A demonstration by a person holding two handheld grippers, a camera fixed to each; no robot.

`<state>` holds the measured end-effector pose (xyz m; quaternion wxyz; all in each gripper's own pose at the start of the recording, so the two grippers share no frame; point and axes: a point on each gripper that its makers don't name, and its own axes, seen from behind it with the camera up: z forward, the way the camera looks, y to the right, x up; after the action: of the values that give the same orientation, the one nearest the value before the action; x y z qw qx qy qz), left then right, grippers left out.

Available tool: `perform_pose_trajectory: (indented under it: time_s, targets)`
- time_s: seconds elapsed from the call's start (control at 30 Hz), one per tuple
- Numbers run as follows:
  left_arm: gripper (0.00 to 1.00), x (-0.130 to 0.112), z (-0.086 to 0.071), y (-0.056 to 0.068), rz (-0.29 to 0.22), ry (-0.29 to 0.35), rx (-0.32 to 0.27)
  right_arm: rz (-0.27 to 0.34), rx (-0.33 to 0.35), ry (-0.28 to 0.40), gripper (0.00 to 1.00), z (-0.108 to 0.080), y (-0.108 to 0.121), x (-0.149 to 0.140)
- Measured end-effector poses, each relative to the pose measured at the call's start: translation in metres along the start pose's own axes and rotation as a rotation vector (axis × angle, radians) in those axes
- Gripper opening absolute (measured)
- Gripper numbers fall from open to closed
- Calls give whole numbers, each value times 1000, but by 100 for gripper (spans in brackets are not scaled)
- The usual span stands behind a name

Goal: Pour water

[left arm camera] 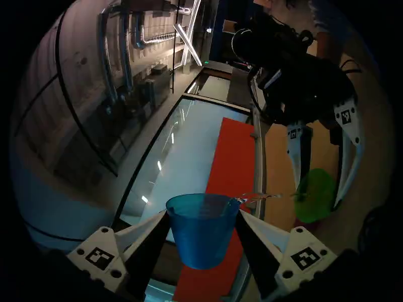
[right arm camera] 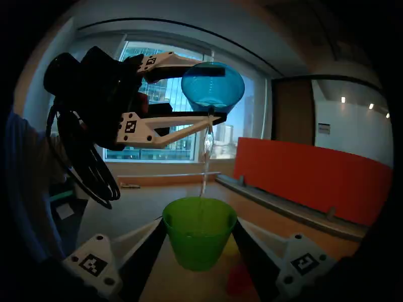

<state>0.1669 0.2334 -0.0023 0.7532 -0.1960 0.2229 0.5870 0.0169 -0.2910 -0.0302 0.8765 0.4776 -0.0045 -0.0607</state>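
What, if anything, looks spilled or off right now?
Nothing stands out. The tilted blue cup in the left hand-held gripper sends a thin stream into the green cup, held by the right hand-held gripper. No puddle is visible on the table.

Dead ahead of the right gripper (right arm camera: 200, 221), a wide window (right arm camera: 156, 131) blazed with daylight, and tall buildings (right arm camera: 151, 95) stood outside it. Off to that gripper's right, a long red partition (right arm camera: 312, 176) ran along the wooden tabletop (right arm camera: 151, 204), with a grey rail (right arm camera: 282, 204) at its foot. Higher on the right sat a brown wall panel (right arm camera: 289, 116), and beyond it small ceiling lights (right arm camera: 371, 106) glowed. Over at the left gripper (left arm camera: 202, 214), the view was tilted. The red partition rose just ahead, with pale window glass (left arm camera: 191, 146) to its left, and bright light strips (left arm camera: 189, 30) gleamed far beyond.
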Motion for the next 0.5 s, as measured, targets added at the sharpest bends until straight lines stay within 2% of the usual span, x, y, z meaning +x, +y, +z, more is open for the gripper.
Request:
perform_pose_trajectory:
  time_s: [0.5]
  targets:
    - [86,2,2,-2,49,-1,0,-1,0,7,91,0,0,2]
